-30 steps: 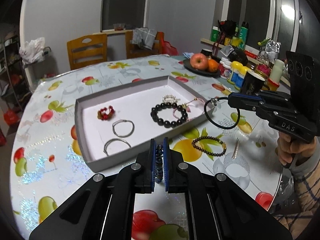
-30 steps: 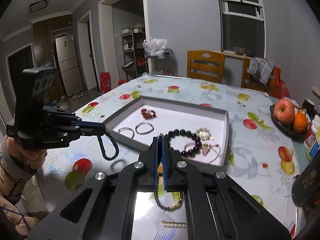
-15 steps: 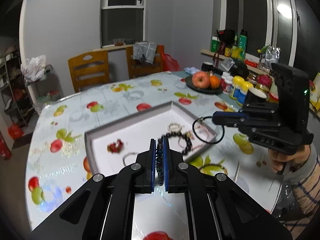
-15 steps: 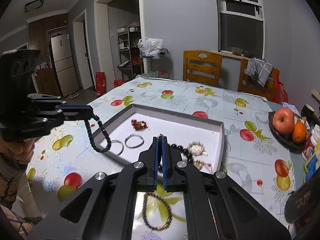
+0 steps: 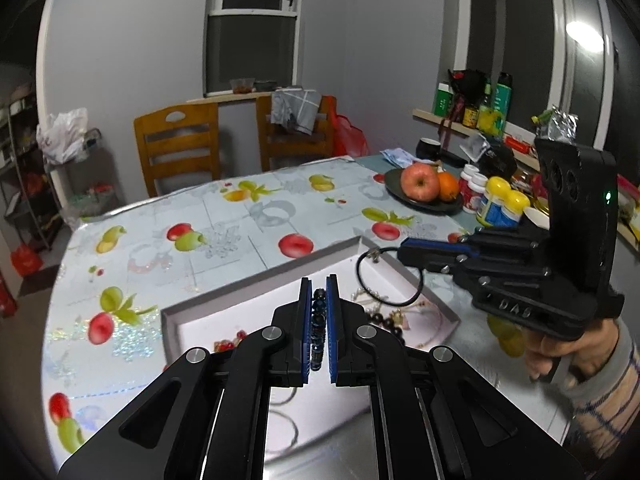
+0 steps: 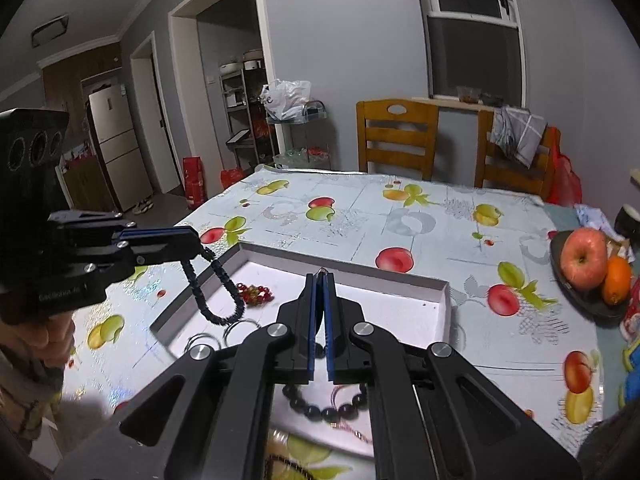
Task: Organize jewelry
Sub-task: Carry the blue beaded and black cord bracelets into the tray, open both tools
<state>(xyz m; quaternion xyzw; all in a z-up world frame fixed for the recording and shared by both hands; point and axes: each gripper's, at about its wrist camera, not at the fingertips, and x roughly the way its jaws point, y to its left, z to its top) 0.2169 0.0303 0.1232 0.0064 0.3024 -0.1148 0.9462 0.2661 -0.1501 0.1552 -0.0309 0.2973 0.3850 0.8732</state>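
My left gripper (image 5: 319,285) is shut on a dark blue beaded bracelet (image 5: 318,322), which hangs over the left end of the white jewelry tray (image 6: 400,304) in the right wrist view (image 6: 216,296). My right gripper (image 6: 320,278) is shut on a thin black cord necklace (image 5: 386,276) that dangles over the tray's far right corner (image 5: 356,244). The tray holds a red bead bracelet (image 6: 254,294), silver rings (image 6: 240,328) and a black bead bracelet (image 6: 324,404).
A plate with an apple (image 5: 420,182) and an orange stands at the table's right side, beside jars (image 5: 500,200). Two wooden chairs (image 5: 176,144) stand at the far edge. A beaded bracelet (image 6: 292,466) lies on the tablecloth near the tray.
Both grippers have lifted and moved forward over the tray, each carrying its piece. The views have tilted up, so less of the tray shows.
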